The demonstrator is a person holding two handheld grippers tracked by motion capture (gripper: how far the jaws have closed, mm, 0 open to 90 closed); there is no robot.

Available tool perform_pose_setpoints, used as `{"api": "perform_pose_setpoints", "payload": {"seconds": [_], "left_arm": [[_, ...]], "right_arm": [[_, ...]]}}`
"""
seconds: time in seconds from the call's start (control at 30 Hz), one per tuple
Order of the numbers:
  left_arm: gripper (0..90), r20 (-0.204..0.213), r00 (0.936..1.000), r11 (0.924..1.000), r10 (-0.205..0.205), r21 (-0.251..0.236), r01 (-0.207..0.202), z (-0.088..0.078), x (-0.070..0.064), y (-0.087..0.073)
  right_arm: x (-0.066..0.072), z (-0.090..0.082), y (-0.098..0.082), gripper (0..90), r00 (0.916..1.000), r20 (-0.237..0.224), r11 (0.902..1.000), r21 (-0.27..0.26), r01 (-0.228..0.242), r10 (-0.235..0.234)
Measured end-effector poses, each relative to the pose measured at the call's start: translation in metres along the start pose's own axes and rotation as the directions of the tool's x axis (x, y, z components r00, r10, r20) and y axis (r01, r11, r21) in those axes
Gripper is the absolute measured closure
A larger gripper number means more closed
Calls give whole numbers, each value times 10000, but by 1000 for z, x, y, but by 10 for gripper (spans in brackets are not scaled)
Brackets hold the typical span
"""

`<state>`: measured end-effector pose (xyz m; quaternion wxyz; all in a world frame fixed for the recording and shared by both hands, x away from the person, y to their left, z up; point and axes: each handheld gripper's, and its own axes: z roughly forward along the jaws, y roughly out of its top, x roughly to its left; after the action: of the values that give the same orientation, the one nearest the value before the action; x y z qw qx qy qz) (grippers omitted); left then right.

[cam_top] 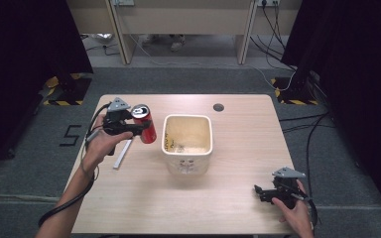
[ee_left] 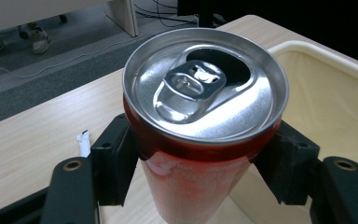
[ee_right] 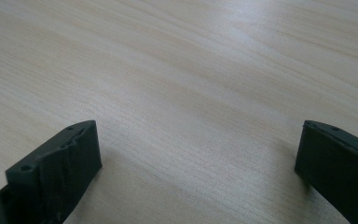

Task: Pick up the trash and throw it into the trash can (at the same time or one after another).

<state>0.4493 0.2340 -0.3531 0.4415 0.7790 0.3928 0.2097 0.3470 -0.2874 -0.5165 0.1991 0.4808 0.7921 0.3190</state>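
Pale wooden table nearest me carries the right gripper, idle with its 2 jaws wide. Farther off, the left gripper clamps an opened red aluminium drinks can beside the cream square plastic bin, probably for dropping in.

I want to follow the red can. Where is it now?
In the high view, the red can is at the table's left side, held in the left gripper, just left of the cream bin.
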Motion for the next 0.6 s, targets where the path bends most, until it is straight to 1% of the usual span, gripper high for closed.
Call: {"api": "perform_pose_setpoints", "payload": {"seconds": [0.07, 0.13, 0.17, 0.37, 0.43, 0.6], "left_arm": [[344, 142, 9999, 10000, -41, -24, 41, -3, -1, 3], [344, 166, 9999, 10000, 31, -62, -30, -7, -2, 6], [344, 252, 9997, 9999, 39, -147, -36, -11, -3, 9], [344, 237, 9994, 9995, 263, -198, -258, -20, -5, 18], [344, 172, 9992, 9991, 349, -229, -345, -24, -6, 21], [344, 219, 9987, 9983, 458, -385, -449, -32, -9, 27]], "right_arm": [[0, 0, 0, 2, 10000, 5, 10000, -8, 30, -30], [0, 0, 0, 2, 10000, 3, 10000, -8, 30, -30], [0, 0, 0, 2, 10000, -2, 10000, -5, -9, 9], [0, 0, 0, 2, 10000, 4, 10000, -7, 30, -30], [0, 0, 0, 2, 10000, 1, 10000, -12, 18, -18], [0, 0, 0, 2, 10000, 1, 10000, -12, 18, -18]]}}
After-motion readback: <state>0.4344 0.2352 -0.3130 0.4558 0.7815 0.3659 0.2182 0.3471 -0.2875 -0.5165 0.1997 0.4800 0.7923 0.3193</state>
